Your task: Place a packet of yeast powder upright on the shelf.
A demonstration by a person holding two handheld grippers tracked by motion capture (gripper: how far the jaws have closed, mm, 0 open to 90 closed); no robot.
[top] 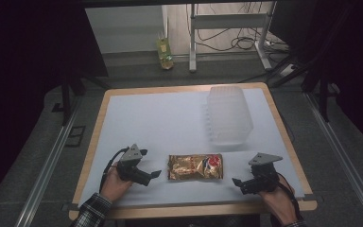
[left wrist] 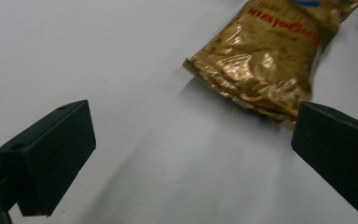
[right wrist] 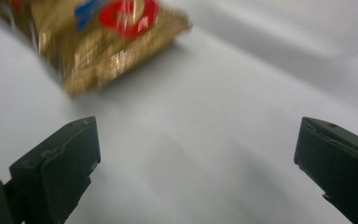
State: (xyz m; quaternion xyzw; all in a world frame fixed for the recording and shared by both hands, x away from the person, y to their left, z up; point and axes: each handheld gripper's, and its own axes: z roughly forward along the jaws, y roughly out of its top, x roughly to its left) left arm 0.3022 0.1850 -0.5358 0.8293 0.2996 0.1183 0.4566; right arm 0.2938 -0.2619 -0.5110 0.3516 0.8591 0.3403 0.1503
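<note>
From the high view we see a pale surface (top: 170, 118) with a wooden edge, dark floor around it and metal frame legs and cables at the back of the room. A gold snack packet (top: 195, 166) lies flat near the front edge, and a clear plastic container (top: 229, 115) lies farther back on the right. Our left hand (top: 115, 184) holds the left claw (top: 154, 175) just beside the packet's left end; our right hand (top: 279, 198) holds the right claw (top: 236, 182) near its right end, apart from it. Both point inward.

In the left gripper view, the left claw (left wrist: 191, 149) stands wide open and empty, one jaw close to the packet's (left wrist: 265, 56) crimped end.

In the right gripper view, the right claw (right wrist: 196, 163) is likewise spread wide, holding nothing; the blurred packet (right wrist: 98, 42) shows a red and blue logo.
</note>
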